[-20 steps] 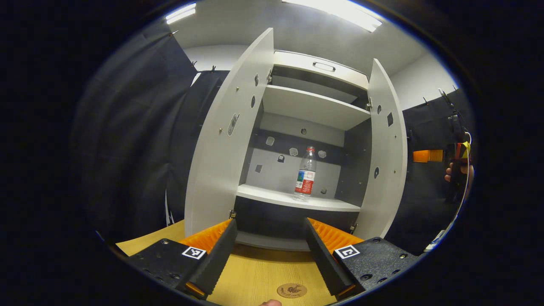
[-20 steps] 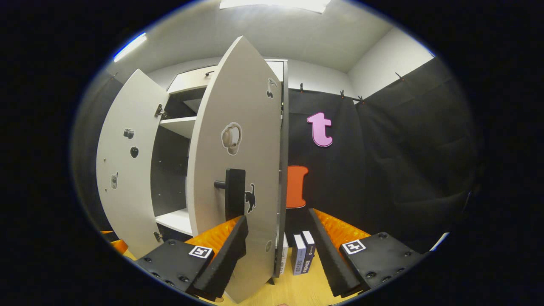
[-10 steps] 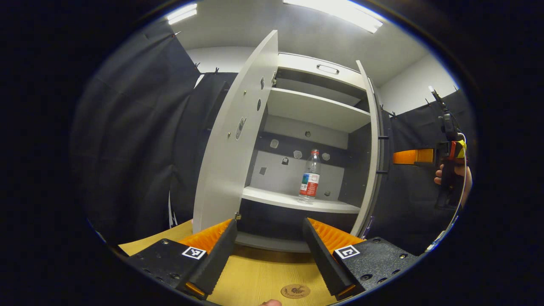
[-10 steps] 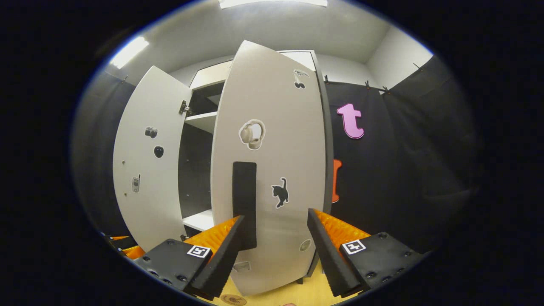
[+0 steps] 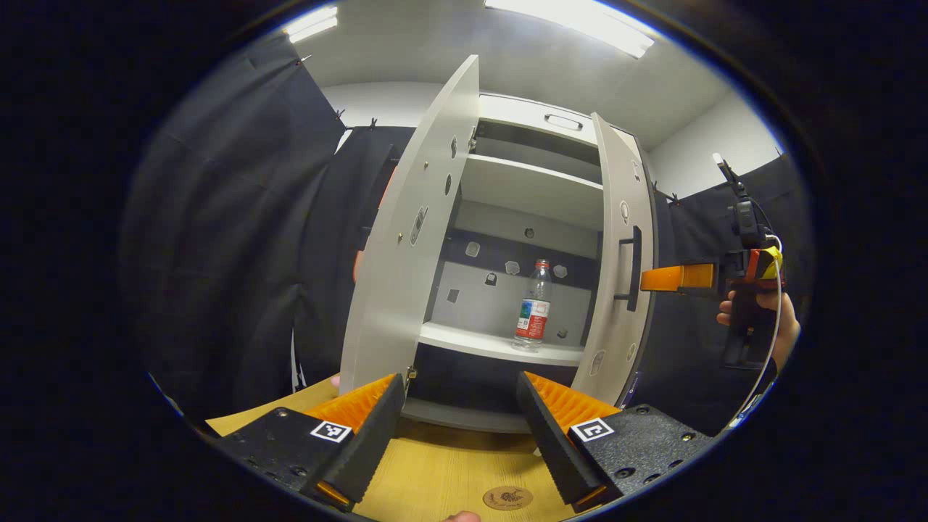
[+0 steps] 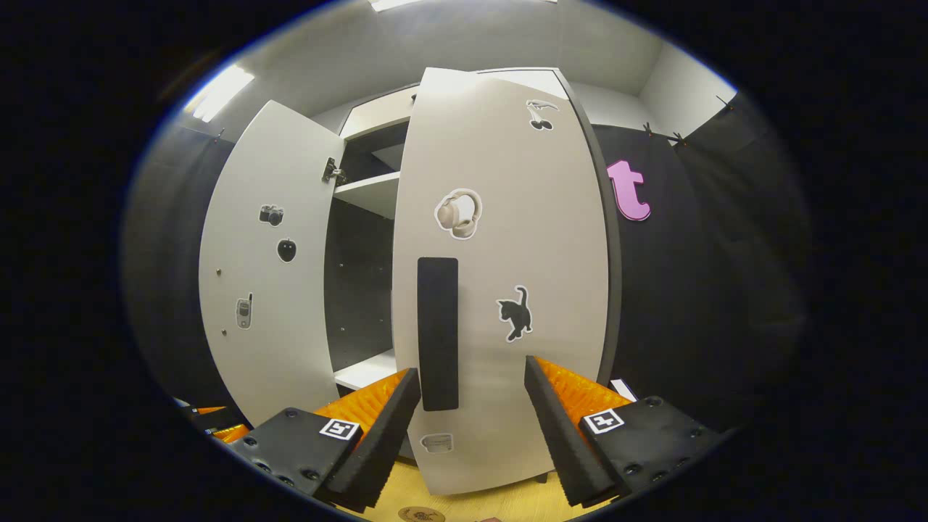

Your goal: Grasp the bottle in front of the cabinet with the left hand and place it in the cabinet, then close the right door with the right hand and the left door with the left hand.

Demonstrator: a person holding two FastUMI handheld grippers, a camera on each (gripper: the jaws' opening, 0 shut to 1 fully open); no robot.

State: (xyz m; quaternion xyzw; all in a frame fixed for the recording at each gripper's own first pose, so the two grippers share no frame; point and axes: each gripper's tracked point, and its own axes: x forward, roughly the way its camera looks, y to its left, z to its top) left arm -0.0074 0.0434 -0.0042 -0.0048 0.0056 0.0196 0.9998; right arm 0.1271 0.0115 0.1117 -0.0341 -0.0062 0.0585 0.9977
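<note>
The bottle [image 5: 533, 307] stood upright on the lower shelf [image 5: 500, 343] inside the cabinet [image 5: 540, 127], well beyond the left gripper [image 5: 460, 435], whose fingers were spread wide and empty over the wooden table [image 5: 449, 471]. It looked a light, clear plastic thing, probably thin-walled and slick, best taken round its middle at the label; that part of the task seemed done. The right door [image 6: 500, 290] was part-closed. It looked stiff and flat, something to push on its face or by the dark handle [image 6: 438, 333]. The right gripper [image 6: 473, 435] pointed at that door with fingers wide apart, the handle just ahead of its left finger; whether a tip touched the door was hard to tell. The left door [image 5: 406, 239] was open.
</note>
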